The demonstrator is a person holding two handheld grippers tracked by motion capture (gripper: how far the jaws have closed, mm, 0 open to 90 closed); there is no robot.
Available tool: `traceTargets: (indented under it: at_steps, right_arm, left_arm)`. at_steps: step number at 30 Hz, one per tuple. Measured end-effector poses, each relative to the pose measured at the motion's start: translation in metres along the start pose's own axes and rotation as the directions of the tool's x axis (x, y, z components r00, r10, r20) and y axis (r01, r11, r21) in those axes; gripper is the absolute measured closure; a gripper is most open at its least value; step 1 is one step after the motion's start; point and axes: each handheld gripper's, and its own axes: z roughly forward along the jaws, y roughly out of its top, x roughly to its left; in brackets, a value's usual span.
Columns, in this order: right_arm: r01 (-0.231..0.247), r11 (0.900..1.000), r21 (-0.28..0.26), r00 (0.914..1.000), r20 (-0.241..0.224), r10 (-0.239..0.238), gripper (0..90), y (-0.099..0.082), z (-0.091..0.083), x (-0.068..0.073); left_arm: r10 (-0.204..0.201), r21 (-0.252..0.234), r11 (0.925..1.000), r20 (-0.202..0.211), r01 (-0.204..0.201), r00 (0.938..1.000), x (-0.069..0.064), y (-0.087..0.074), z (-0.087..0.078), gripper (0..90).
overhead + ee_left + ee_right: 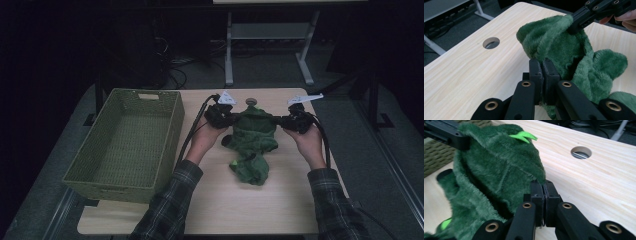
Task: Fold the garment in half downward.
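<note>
Here the table (280,210) bears a woven basket (127,142) at its left and, near the middle, a green plush garment (254,137), stretched between the left gripper (226,118) and right gripper (286,121), each clamped on an edge. The pinches look thin; slippery pile could slide free, dropping one side.

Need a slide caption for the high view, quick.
Both grippers, left gripper and right gripper, shut on a green plush garment over the wooden table, beside a woven basket.
</note>
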Motion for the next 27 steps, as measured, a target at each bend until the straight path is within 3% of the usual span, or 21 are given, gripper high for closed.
traceTargets:
  at_steps: [5,11,21,27]
  right_arm:
    - [0.012,0.9998,-0.019,0.999,-0.042,-0.013,87.8,-0.012,-0.01,0.007]
    - [0.053,0.9982,-0.026,0.9967,-0.06,-0.055,87.5,-0.02,-0.023,0.025]
    - [0.106,0.9939,-0.031,0.9909,-0.08,-0.108,87.4,-0.042,-0.036,0.051]
    - [0.145,0.9889,-0.034,0.9854,-0.085,-0.147,87.2,-0.059,-0.045,0.064]
  left_arm:
    - [0.002,-0.039,0.9992,0.027,-0.001,0.9996,-0.011,-0.008,-0.012,87.1]
    - [-0.004,-0.074,0.9972,0.065,0.009,0.9979,-0.024,-0.02,-0.022,86.8]
    - [0.005,-0.101,0.9949,0.091,0.004,0.9959,-0.048,-0.043,-0.034,86.7]
    - [0.046,-0.104,0.994,0.116,-0.034,0.9922,-0.062,-0.054,-0.039,86.6]
